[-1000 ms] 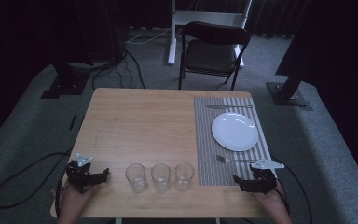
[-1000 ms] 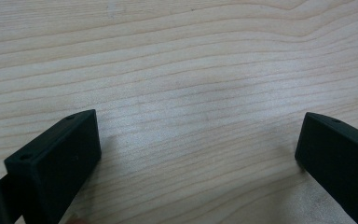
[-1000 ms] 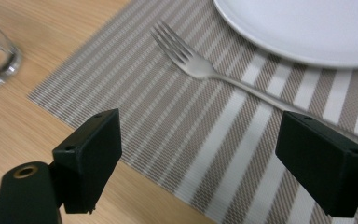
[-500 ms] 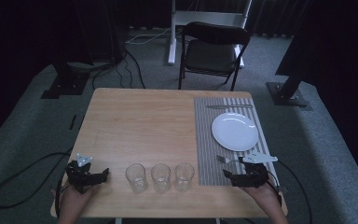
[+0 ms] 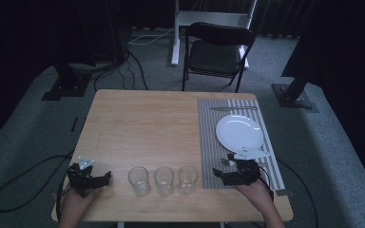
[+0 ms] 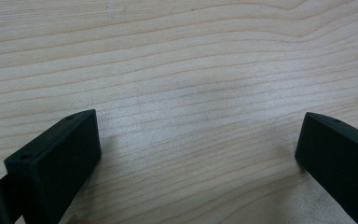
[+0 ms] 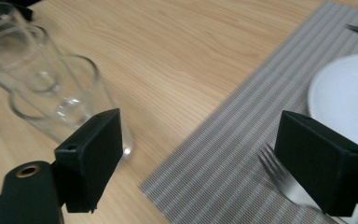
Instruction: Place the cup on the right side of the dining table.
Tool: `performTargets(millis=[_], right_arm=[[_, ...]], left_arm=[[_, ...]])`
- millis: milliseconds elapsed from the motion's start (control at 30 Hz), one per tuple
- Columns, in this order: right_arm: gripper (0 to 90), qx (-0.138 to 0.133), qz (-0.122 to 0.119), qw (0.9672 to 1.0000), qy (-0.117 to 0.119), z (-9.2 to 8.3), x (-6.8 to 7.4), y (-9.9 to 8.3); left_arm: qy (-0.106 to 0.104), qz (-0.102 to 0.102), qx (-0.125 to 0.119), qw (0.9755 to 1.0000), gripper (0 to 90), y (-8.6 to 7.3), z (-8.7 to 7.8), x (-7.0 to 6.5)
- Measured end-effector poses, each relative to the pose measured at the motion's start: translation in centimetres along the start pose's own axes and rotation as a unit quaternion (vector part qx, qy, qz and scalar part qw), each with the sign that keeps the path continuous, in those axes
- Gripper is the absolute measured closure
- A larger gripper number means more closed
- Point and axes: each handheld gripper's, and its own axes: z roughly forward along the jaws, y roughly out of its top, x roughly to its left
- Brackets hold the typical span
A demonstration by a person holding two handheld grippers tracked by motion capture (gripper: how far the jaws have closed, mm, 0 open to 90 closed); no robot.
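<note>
Three clear empty glasses stand in a row near the table's front edge: left [image 5: 139, 180], middle [image 5: 164, 180], right [image 5: 187, 179]. My right gripper [image 5: 220, 175] hovers over the grey striped placemat [image 5: 209, 142], pointing left at the nearest glass [image 7: 70, 107], open with nothing between its jaws [image 7: 205, 154]. A fork [image 7: 279, 179] lies on the mat under its right jaw, beside the white plate [image 5: 240, 133]. My left gripper [image 5: 103, 178] rests at the front left corner, open over bare wood [image 6: 198, 154].
A knife [image 5: 233, 109] lies on the mat beyond the plate. The wooden table [image 5: 142, 128] stretches bare behind the glasses. A black folding chair [image 5: 216, 52] stands past the far edge, with stand bases and cables on the floor.
My right gripper has moved left along the front of the placemat toward the glasses and lifted a little. The left gripper has stayed put.
</note>
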Motion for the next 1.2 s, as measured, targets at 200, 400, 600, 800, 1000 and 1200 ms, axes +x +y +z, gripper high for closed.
performTargets(millis=[200, 400, 600, 800, 1000, 1200], right_arm=[[14.9, -0.01, -0.013, 0.9995, 0.027, 0.7, 1.3, 1.6], [15.0, -0.013, -0.024, 0.9976, 0.063, 1.8, 2.9, 3.1], [15.0, -0.012, -0.037, 0.9953, 0.089, 3.2, 4.6, 4.3], [15.0, -0.006, -0.049, 0.9919, 0.117, 4.7, 6.4, 5.2], [15.0, 0.008, -0.07, 0.9891, 0.129, 5.8, 8.2, 5.9], [14.9, 0.021, -0.077, 0.9864, 0.143, 7.1, 9.7, 6.2]], left_arm=[[0.0, 0.001, 0.0, 1.0, 0.5, 0.0, 0.0, 0.0], [0.0, 0.001, 0.0, 1.0, 0.4, 0.0, 0.0, 0.0], [0.0, 0.001, 0.0, 1.0, 0.4, 0.0, 0.0, 0.0], [0.0, 0.001, 0.0, 1.0, 0.5, 0.0, 0.0, 0.0], [0.0, 0.001, 0.0, 1.0, 0.4, 0.0, 0.0, 0.0], [0.0, 0.001, 0.0, 1.0, 0.4, 0.0, 0.0, 0.0]])
